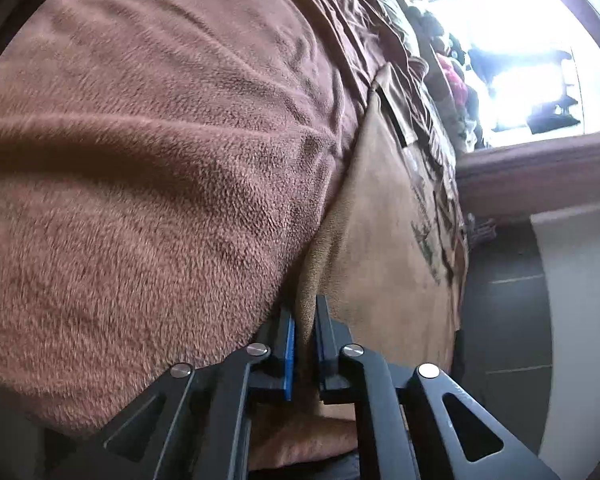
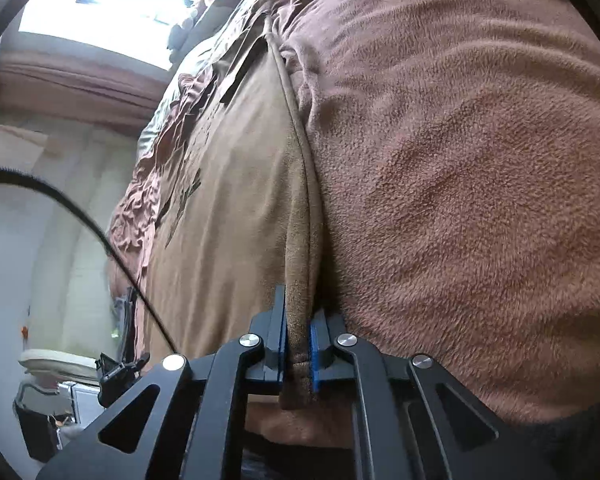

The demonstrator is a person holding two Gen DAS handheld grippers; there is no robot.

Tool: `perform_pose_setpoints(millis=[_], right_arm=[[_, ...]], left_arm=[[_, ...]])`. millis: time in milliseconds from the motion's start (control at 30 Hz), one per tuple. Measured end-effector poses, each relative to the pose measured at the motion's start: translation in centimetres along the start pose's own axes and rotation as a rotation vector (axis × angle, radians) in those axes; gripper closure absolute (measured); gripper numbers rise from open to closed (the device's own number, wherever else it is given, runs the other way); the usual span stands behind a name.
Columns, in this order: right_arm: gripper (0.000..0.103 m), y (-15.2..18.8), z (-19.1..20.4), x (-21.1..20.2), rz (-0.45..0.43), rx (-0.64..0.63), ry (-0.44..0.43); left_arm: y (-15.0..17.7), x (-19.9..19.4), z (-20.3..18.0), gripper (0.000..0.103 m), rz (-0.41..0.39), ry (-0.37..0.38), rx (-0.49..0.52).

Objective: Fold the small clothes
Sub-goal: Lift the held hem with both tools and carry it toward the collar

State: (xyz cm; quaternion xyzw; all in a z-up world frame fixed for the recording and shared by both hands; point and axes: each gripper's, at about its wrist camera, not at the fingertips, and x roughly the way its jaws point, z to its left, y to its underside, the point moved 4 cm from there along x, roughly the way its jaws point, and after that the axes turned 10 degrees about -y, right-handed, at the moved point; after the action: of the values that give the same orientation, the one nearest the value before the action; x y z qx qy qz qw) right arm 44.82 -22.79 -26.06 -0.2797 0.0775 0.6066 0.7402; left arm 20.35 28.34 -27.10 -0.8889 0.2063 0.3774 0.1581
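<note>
A tan garment with a dark print (image 1: 384,216) lies spread on a fluffy brown blanket (image 1: 148,152). My left gripper (image 1: 305,322) is shut on the garment's near edge, the cloth pinched between its blue-padded fingers (image 1: 289,344). In the right wrist view the same tan garment (image 2: 228,184) runs up the frame beside the brown blanket (image 2: 460,168). My right gripper (image 2: 298,332) is shut on the garment's hemmed edge, which bunches between the pads (image 2: 314,356) and hangs a little below them.
A bright window (image 1: 512,60) with a wooden frame stands beyond the bed, with dark clothes piled near it. Dark floor tiles (image 1: 508,312) and a white wall lie beside the bed. A black cable (image 2: 80,216) curves across the left of the right wrist view.
</note>
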Motion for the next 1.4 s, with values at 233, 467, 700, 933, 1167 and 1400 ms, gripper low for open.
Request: perform_pose_setpoints(millis=[233, 467, 700, 933, 1167, 1400], right_arm=[[0.099, 0.6, 3.0, -2.1, -0.052, -0.039, -0.023], [0.100, 1.7, 5.2, -5.3, -0.095, -0.063, -0.100], [0.100, 3.8, 5.8, -8.1, -0.122, -0.090, -0.113], [0.100, 5.3, 5.8, -10.1, -0.146, -0.071, -0.140], [0.100, 7.3, 7.4, -12.2, -0.165, -0.105, -0.157], [0.100, 9.8, 7.9, -14.9, -0.185, -0.136, -0.174]], left_arm=[[0.3, -1.9, -1.3, 0.100, -0.021, 0.020, -0.007], [1.1, -5.1, -3.5, 0.100, -0.067, 0.076, 0.027], [2.4, -8.1, -3.2, 0.101, -0.085, 0.087, 0.023], [4.1, -10.3, -3.4, 0.101, -0.103, 0.108, 0.036], [6.0, -12.7, -3.5, 0.101, -0.127, 0.151, 0.037], [7.9, -15.6, -2.9, 0.101, -0.158, 0.187, 0.046]])
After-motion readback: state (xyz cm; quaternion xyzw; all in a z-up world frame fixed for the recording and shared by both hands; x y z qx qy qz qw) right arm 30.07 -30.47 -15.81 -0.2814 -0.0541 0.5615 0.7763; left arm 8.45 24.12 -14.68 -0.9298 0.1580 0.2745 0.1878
